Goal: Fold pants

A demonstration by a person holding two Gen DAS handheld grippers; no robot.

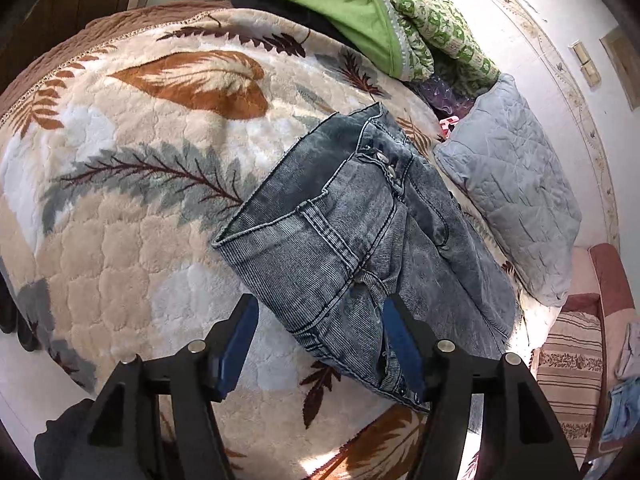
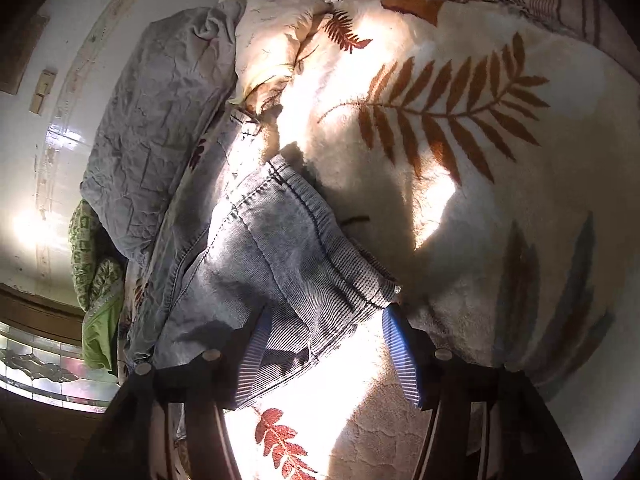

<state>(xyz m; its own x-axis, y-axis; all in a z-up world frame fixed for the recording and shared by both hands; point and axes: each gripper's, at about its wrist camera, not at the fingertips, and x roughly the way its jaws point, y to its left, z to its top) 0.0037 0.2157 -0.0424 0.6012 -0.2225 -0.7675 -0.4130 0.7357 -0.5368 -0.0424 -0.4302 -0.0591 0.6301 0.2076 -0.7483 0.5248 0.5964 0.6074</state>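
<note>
Jeans (image 1: 360, 248) lower edge hidden behind the left hand-held gripper (image 1: 320, 344), small blue garment (image 1: 622, 412) cut off at frame edge, jeans hem (image 2: 280, 332) lost in glare

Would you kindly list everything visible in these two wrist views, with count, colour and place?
jeans: one, washed blue-grey, folded on the blanket.
blanket: one, cream with rust and grey leaves, covering the bed.
quilted pillow: one, pale blue, beside the jeans by the wall.
green cloth: one, bright green, at the far end.
left gripper: one, black with blue pads, open over the jeans' near edge.
right gripper: one, same colours, open at the jeans' edge.
</note>
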